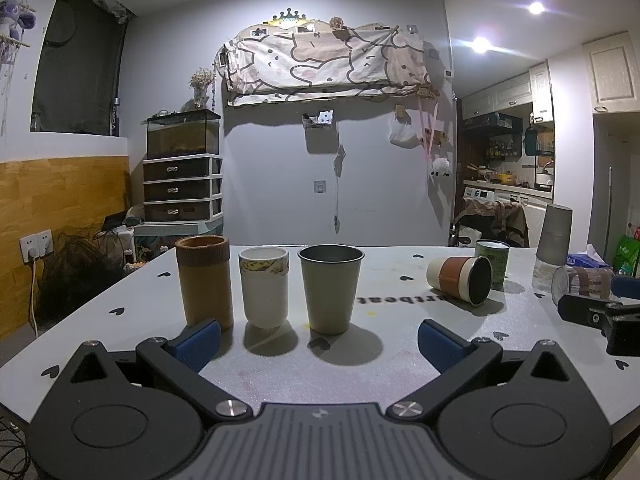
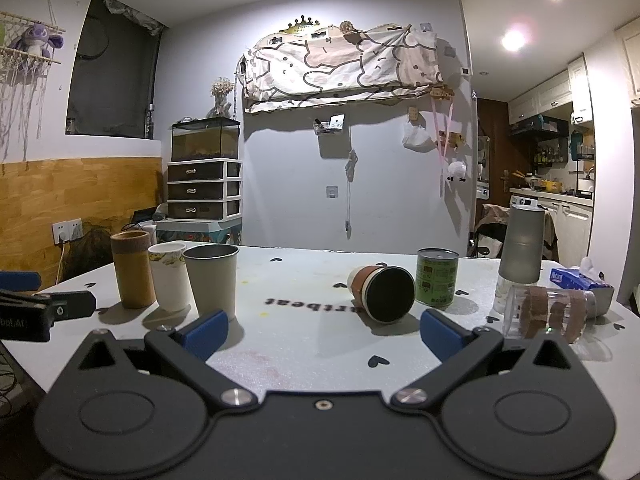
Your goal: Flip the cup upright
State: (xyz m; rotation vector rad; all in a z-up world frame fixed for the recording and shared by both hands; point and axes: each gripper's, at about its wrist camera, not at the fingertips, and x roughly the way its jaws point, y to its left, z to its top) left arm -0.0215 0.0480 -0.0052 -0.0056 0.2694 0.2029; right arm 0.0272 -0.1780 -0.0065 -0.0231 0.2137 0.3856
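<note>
A cream cup with a brown sleeve (image 2: 380, 294) lies on its side on the white table (image 2: 304, 344), dark mouth toward me; it also shows in the left wrist view (image 1: 460, 280). A clear glass with brown bands (image 2: 552, 314) lies on its side at the right. Three cups stand upright in a row: a brown one (image 1: 205, 280), a white one (image 1: 265, 286) and a grey one (image 1: 330, 288). My left gripper (image 1: 318, 346) is open and empty in front of the grey cup. My right gripper (image 2: 324, 334) is open and empty just short of the fallen cup.
A green tin can (image 2: 436, 278) stands right behind the fallen cup. A tall grey bottle (image 2: 520, 252) and a blue tissue pack (image 2: 576, 278) stand at the far right. A drawer unit (image 2: 204, 190) with a tank stands beyond the table.
</note>
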